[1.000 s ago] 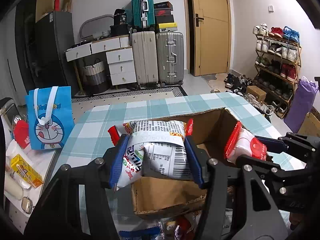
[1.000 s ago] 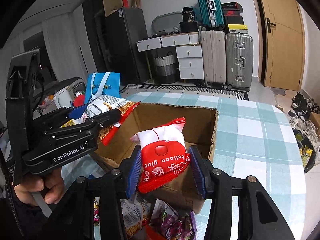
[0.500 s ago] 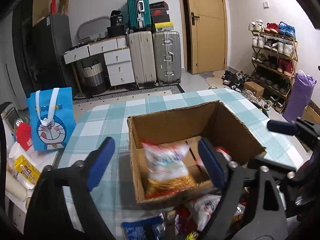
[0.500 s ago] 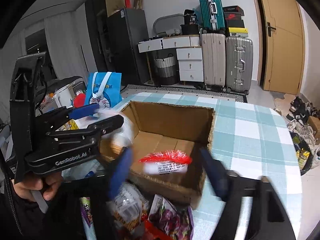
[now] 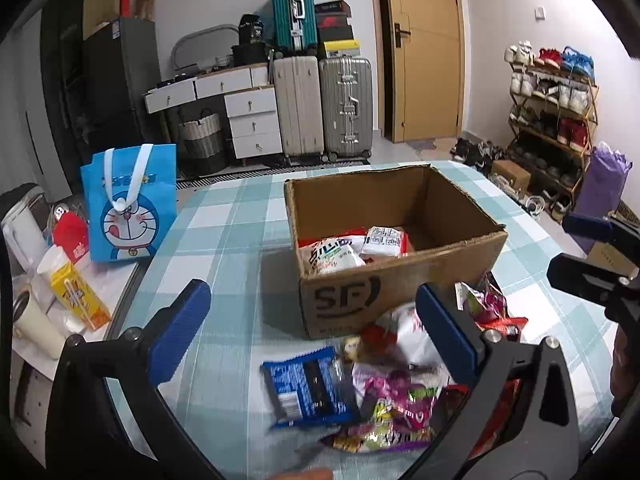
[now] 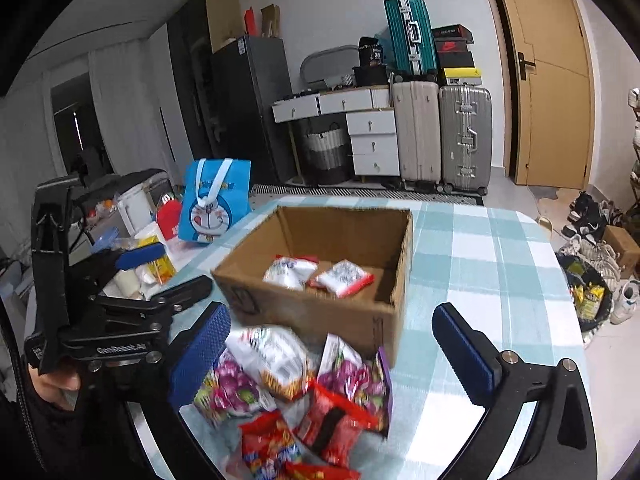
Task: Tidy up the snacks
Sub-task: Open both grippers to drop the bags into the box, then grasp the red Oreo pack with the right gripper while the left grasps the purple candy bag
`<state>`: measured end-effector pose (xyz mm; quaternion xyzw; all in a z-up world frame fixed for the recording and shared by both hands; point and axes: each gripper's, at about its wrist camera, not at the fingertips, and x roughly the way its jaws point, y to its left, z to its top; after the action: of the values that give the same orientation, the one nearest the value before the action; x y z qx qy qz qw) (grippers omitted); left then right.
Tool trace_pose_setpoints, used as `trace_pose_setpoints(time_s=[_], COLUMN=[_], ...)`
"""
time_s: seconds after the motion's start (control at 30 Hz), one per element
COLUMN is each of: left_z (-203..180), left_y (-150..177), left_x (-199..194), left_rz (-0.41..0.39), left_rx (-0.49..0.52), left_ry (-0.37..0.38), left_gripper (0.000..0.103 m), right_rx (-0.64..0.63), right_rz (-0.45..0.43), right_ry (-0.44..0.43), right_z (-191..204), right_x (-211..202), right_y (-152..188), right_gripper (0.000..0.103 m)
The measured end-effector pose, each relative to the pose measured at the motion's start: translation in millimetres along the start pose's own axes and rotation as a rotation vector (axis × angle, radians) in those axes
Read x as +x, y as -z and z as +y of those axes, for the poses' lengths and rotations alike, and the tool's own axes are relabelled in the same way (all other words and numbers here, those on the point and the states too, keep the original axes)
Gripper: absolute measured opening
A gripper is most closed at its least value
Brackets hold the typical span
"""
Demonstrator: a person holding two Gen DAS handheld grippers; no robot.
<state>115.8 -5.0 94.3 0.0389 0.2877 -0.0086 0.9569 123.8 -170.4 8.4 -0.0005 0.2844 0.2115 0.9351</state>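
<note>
Cardboard box [image 5: 396, 268] mid-frame on our checked table [image 5: 224, 240], two snack packs [image 6: 320, 274] inside, more snacks [image 6: 296, 396] piled lower centre, our left tongs [image 5: 312, 330] and right tongs [image 6: 332, 348] both wide open, empty

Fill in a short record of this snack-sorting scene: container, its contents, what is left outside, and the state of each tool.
container: open cardboard box on the checked table
inside box: two snack packets
outside box: pile of loose packets in front of it, including a blue packet
left tool: open, empty
right tool: open, empty
</note>
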Motion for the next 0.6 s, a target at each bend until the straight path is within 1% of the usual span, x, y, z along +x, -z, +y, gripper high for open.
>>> trace_pose_setpoints(time_s=[0.2, 0.3, 0.4, 0.5, 0.6], left_z=[5.6, 7.8, 11.4, 12.8, 14.9], left_y=[27.1, 36.7, 42.7, 46.3, 51.9], left_x=[-19.2, -21.3, -19.6, -17.1, -15.2], left_rz=[0.014, 0.027, 0.044, 0.053, 0.075], left_rx=[0.014, -0.001, -0.014, -0.009, -0.03], left_ry=[0.001, 0.021, 0.036, 0.024, 0.045], left_gripper=[0.102, 0.102, 0.102, 0.102, 0.102], right_rx=[-0.005, -0.004, 0.029, 0.046, 0.058], right_rz=[0.017, 0.026, 0.04, 0.043, 0.054], right_ry=[0.025, 0.045, 0.036, 0.057, 0.067], right_z=[3.7, 3.9, 1.0, -1.0, -2.5], right_x=[-15.7, -22.8, -28.9, -34.2, -34.2], right_y=[24.3, 35.1, 46.2, 56.0, 65.8], right_gripper=[0.103, 0.103, 0.103, 0.103, 0.103])
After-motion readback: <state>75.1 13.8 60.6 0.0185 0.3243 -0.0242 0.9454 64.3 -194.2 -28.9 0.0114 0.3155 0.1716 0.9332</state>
